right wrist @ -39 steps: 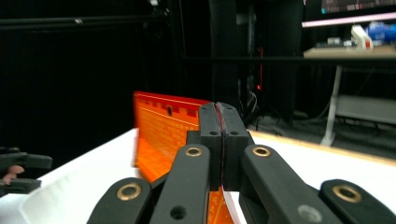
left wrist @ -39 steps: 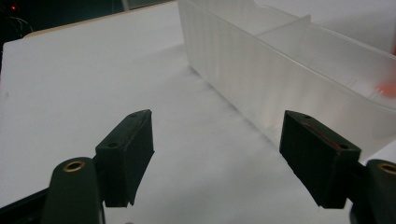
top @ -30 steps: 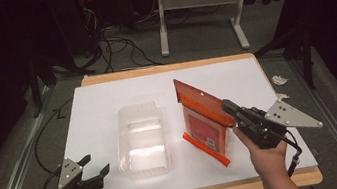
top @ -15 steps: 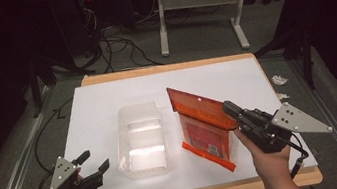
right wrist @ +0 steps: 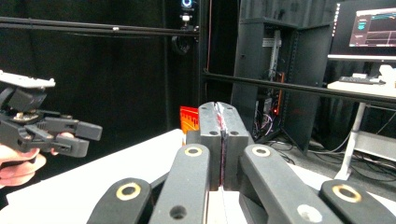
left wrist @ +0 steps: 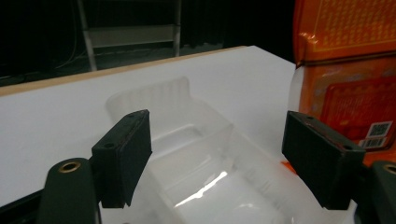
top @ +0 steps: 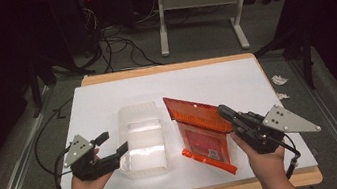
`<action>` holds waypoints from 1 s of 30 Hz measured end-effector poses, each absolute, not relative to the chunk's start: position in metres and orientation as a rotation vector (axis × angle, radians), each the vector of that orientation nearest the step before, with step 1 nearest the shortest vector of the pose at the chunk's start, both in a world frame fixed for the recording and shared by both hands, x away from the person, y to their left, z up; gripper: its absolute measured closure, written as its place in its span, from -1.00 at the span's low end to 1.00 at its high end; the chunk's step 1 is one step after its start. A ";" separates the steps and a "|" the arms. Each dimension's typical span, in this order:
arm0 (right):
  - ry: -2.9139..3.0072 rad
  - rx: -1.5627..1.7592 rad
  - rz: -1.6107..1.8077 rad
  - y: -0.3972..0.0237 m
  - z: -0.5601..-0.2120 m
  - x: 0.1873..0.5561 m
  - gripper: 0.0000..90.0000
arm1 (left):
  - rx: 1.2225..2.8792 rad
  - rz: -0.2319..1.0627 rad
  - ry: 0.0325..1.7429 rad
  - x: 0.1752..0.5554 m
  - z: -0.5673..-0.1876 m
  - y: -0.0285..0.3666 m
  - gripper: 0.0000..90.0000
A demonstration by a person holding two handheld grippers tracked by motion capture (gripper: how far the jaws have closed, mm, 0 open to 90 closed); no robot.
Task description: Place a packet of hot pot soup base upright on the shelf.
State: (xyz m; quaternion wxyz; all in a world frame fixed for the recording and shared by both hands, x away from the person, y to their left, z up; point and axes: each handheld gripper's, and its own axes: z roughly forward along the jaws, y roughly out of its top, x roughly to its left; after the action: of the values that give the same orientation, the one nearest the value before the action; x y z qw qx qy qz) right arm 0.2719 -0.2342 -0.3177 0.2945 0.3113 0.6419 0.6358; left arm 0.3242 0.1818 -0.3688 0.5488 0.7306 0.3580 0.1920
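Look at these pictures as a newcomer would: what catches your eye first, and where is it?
The bright orange packet stands out, tilted up near the middle of the white table, pinched in the right claw. Beside it, on its left, sits a clear plastic tub. The left claw hangs open at the tub's left edge.

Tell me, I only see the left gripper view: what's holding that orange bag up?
Observer: The right tongs are shut on the orange bag near its top edge.
Operator: Who holds those tongs?
Observer: The person's right hand, coming in from the near edge of the white table.
Operator: Where are my tongs from above?
Observer: The left tongs are open at the left side of the clear tub, which lies between them and the bag.
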 end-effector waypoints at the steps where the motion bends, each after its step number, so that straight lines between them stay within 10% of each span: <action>1: 1.706 0.829 1.691 -0.235 -0.318 0.273 1.00 | 1.737 0.452 0.835 0.326 -0.366 0.177 -0.46; 30: 1.689 0.858 1.714 -0.248 -0.325 0.275 1.00 | 1.694 0.065 0.690 0.403 -0.362 0.052 -0.37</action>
State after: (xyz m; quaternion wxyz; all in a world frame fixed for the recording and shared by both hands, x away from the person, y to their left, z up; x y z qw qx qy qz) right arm 0.2748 -0.2477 -0.3250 0.2892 0.3216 0.6330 0.6420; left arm 0.4033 0.0515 -0.3616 0.6097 0.7337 0.2986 0.0283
